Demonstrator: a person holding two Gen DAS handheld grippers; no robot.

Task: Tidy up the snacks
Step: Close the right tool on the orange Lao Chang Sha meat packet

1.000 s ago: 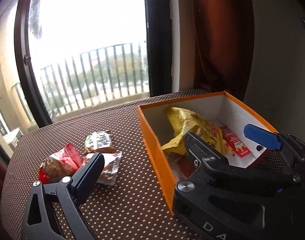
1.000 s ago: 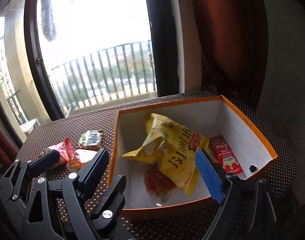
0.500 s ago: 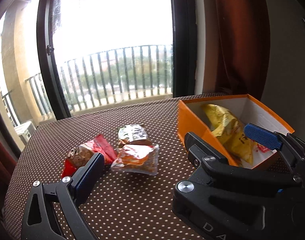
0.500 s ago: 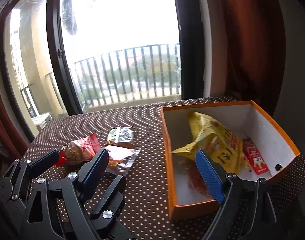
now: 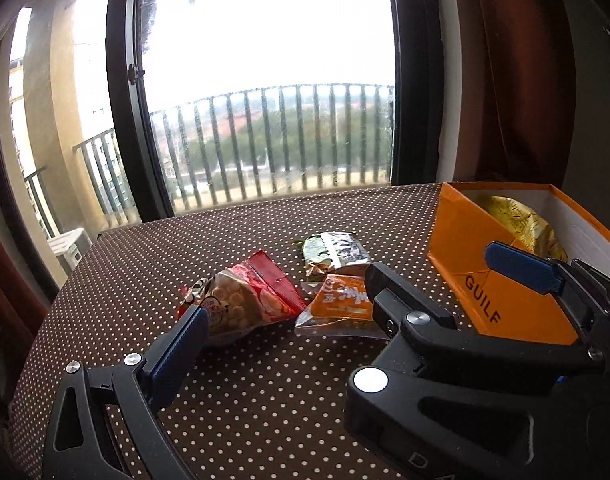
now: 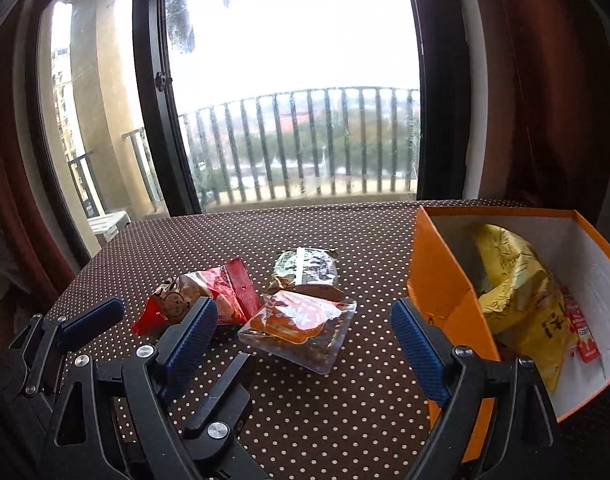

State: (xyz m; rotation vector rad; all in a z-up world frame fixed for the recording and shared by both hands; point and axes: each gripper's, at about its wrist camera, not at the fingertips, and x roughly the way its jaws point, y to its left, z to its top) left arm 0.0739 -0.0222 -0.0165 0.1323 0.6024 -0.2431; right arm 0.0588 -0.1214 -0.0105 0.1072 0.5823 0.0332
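Three loose snack packets lie together on the brown dotted tablecloth [image 5: 265,408]: a red one with round snacks [image 5: 245,304] [image 6: 201,296], a green and silver one [image 5: 333,254] [image 6: 305,270], and an orange one in clear wrap [image 5: 341,300] [image 6: 301,320]. To their right, an orange box [image 5: 477,280] [image 6: 441,280] holds a yellow bag [image 6: 517,280] and a small red packet [image 6: 583,336]. My left gripper [image 5: 305,332] and right gripper [image 6: 303,320] hover side by side just short of the packets, both open and empty. The right gripper hides my left gripper's right finger.
A tall window [image 5: 265,80] with a dark frame and a balcony railing stands behind the table. A dark red curtain [image 6: 545,100] hangs at the right. The tablecloth's rounded edge [image 5: 57,300] falls away at the left.
Both grippers have swung left and sunk a little. The box has slid from the middle to the right of both views, and the three packets now lie in front of the fingers.
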